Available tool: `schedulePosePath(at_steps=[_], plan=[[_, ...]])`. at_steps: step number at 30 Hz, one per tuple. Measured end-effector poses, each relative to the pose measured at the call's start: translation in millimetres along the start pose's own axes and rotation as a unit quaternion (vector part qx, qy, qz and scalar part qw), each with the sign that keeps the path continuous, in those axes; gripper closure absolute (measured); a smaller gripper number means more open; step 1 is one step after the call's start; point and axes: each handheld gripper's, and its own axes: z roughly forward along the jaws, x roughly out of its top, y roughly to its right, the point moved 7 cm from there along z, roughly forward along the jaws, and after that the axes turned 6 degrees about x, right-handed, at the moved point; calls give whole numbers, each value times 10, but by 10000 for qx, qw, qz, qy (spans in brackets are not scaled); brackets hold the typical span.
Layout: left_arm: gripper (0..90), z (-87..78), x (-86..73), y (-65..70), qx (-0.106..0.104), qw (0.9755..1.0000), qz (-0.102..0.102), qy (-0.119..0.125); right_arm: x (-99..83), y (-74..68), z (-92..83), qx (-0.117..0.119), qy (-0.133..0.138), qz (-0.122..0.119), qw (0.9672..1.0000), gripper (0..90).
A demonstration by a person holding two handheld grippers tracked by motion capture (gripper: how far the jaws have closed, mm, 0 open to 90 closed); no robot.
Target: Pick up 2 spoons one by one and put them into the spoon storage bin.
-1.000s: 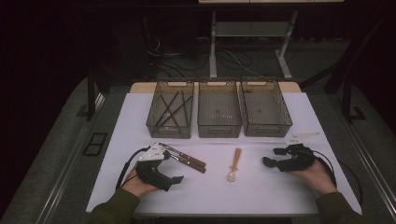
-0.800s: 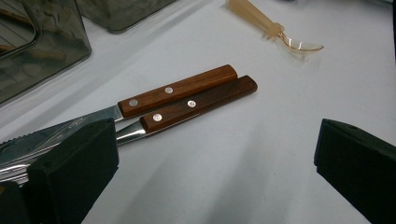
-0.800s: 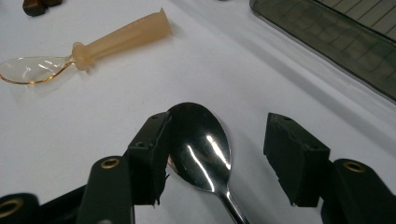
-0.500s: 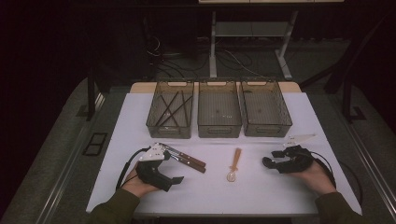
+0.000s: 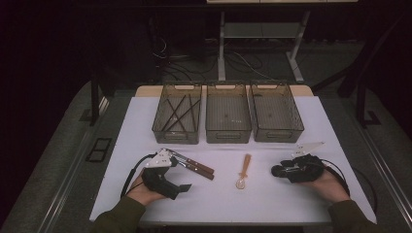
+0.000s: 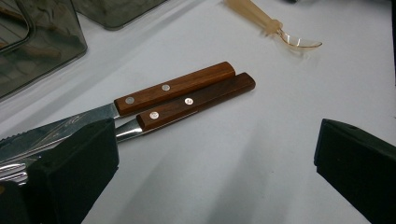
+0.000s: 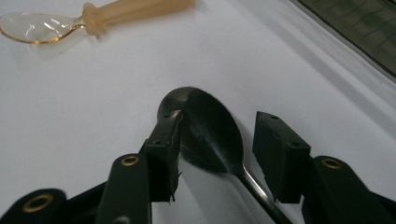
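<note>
The right gripper (image 7: 217, 154), jaws half-wide and just closing, straddles a metal spoon (image 7: 210, 133) low in the frame; next, squeeze and lift. The left gripper (image 6: 215, 172) gapes wide, holding nothing.

Three grey bins (image 5: 228, 120) line the white table (image 5: 330, 141); thin dark sticks (image 5: 179, 110) fill the leftmost.

no readable text, label or number anywhere.

- Two wooden-handled, riveted steel knives (image 6: 184, 95) lie side by side on the white bench (image 6: 224, 154).
- A translucent amber plastic spoon (image 6: 273, 27) lies beyond them.
- The black jaws stand wide apart.
</note>
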Motion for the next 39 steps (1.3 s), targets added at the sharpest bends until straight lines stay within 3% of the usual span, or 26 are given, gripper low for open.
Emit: schedulePosePath(at_steps=[7, 13, 25, 39], plan=[[0, 0, -1, 2, 4, 10000, 12, -12, -20, -46, -15, 88, -101, -168, 9998, 603], [0, 2, -2, 4, 2, 10000, 18, -16, -25, -65, -16, 21, -161, -330, 9993, 642], [0, 3, -1, 9, -5, 10000, 20, -16, -47, -57, -66, 143, -164, -333, 9992, 785], [0, 7, -3, 13, -16, 10000, 23, -28, -59, -85, -95, 404, -155, -335, 9985, 865]])
